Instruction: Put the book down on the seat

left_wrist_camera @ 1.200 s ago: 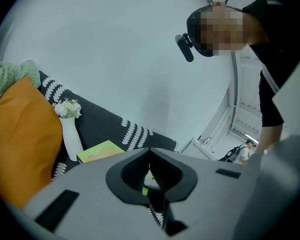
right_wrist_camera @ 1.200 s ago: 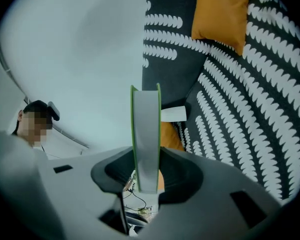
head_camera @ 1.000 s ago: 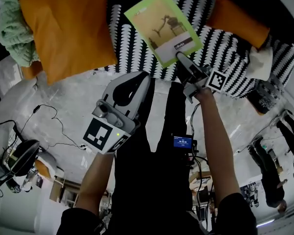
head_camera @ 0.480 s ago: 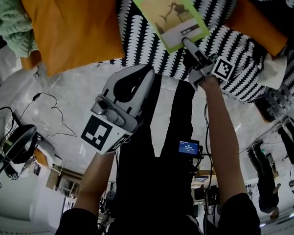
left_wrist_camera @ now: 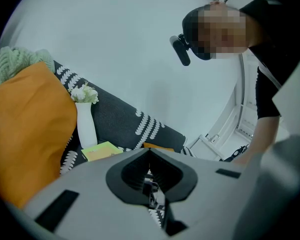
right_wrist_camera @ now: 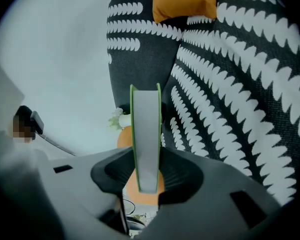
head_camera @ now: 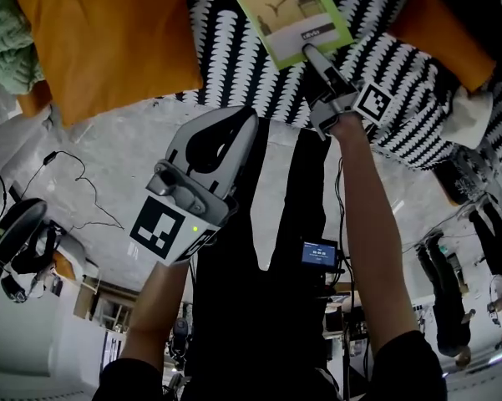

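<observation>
A thin lime-green book [head_camera: 288,11] with a pale cover picture hangs over the black-and-white patterned sofa seat [head_camera: 234,65]. My right gripper [head_camera: 311,53] is shut on its near edge. In the right gripper view the book [right_wrist_camera: 146,129] stands edge-on between the jaws of that gripper [right_wrist_camera: 146,166], with the seat [right_wrist_camera: 229,109] spread out to its right. My left gripper [head_camera: 238,124] is lower, off the sofa's front edge, with nothing in it. Its jaws [left_wrist_camera: 150,151] meet at the tip. In the left gripper view the book [left_wrist_camera: 101,150] shows beside a white vase [left_wrist_camera: 85,126].
A large orange cushion [head_camera: 100,40] and a green knitted throw [head_camera: 0,44] fill the sofa's left end. A smaller orange cushion [head_camera: 438,27] and a white cloth [head_camera: 472,115] lie at the right end. Cables [head_camera: 58,182] trail on the floor.
My right gripper has carried the book further out over the seat, upward in the head view. The left gripper has drifted a little toward the sofa.
</observation>
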A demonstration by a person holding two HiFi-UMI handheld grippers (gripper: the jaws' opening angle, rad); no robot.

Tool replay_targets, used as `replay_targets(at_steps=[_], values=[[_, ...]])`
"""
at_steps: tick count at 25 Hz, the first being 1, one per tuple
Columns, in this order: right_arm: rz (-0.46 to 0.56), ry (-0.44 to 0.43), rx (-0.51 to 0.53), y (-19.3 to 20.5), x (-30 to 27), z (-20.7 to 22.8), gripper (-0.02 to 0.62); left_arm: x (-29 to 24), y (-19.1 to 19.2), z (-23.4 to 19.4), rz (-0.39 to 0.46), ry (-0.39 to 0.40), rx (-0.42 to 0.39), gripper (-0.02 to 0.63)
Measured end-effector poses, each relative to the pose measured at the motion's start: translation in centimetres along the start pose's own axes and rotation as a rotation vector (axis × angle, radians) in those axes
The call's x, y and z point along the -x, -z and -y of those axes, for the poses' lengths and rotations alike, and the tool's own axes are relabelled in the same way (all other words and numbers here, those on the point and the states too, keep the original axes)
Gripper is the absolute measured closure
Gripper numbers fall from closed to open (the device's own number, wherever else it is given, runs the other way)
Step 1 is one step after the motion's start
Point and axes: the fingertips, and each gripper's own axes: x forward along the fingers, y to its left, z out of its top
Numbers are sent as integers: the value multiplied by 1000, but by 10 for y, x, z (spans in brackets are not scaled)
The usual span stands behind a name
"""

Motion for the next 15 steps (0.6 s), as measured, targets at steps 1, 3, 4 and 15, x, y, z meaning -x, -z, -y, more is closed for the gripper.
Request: replay_targets(at_steps=[1, 3, 4, 15], values=[[0, -7, -2, 1, -2, 4, 437, 0, 3, 0, 3, 1, -7, 592], [-9, -7, -8, 1, -3, 10, 437, -1, 3, 3, 4, 2, -12, 592], [-17, 0, -11, 1, -4, 12, 437, -2, 1, 4, 4, 3, -15, 592], [-72, 34, -14, -7, -12, 16, 437, -2, -4, 6, 12, 2, -17, 592]])
